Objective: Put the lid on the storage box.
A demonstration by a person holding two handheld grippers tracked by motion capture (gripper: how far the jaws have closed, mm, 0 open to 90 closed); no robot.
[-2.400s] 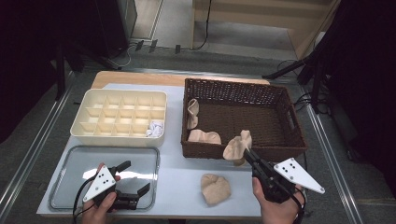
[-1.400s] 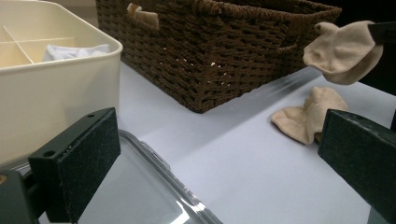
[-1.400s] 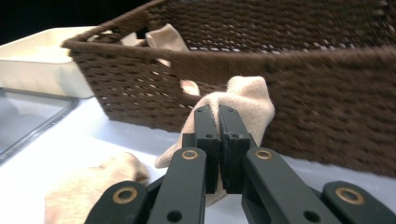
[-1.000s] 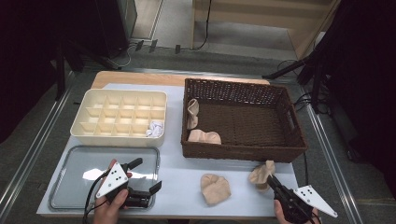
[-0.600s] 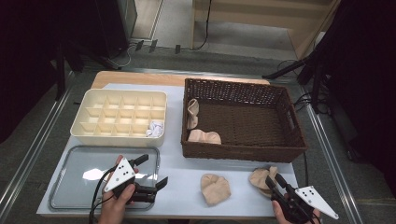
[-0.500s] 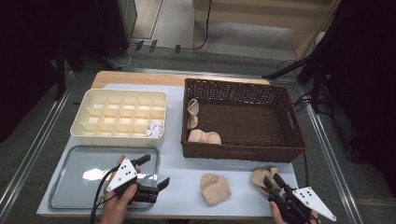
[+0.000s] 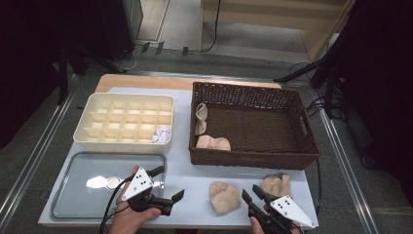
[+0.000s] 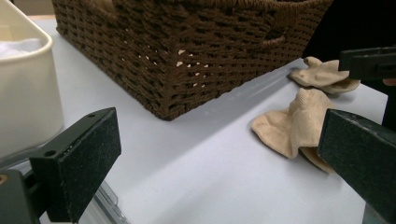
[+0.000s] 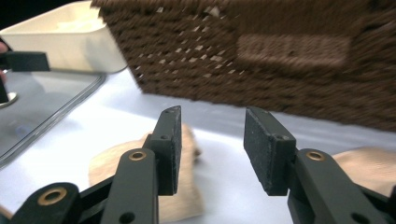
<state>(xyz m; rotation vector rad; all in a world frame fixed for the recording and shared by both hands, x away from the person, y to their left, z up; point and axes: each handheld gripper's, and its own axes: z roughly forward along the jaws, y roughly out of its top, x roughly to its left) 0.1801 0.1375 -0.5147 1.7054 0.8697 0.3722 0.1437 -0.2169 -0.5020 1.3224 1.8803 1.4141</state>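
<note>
A beige sock (image 7: 276,185) has been carried out of the wicker basket (image 7: 253,158) and released by the right gripper (image 7: 253,196), jaws now parted and empty, so two socks remain inside.

A beige sock (image 7: 276,185), held over the basket's (image 7: 253,158) front edge 2.4 s ago, has been carried out and laid on the bench (image 7: 195,180) at front right, approx. beside the other sock (image 7: 224,197). It has been released: right hand-held gripper (image 7: 250,194) now parted, drawn back w/ nothing between the jaws, just beside the sock. Left hand-held gripper (image 7: 170,183) has been shifted right, off the tray (image 7: 73,214) twd. the bench's middle, jaws spread wider.
</note>
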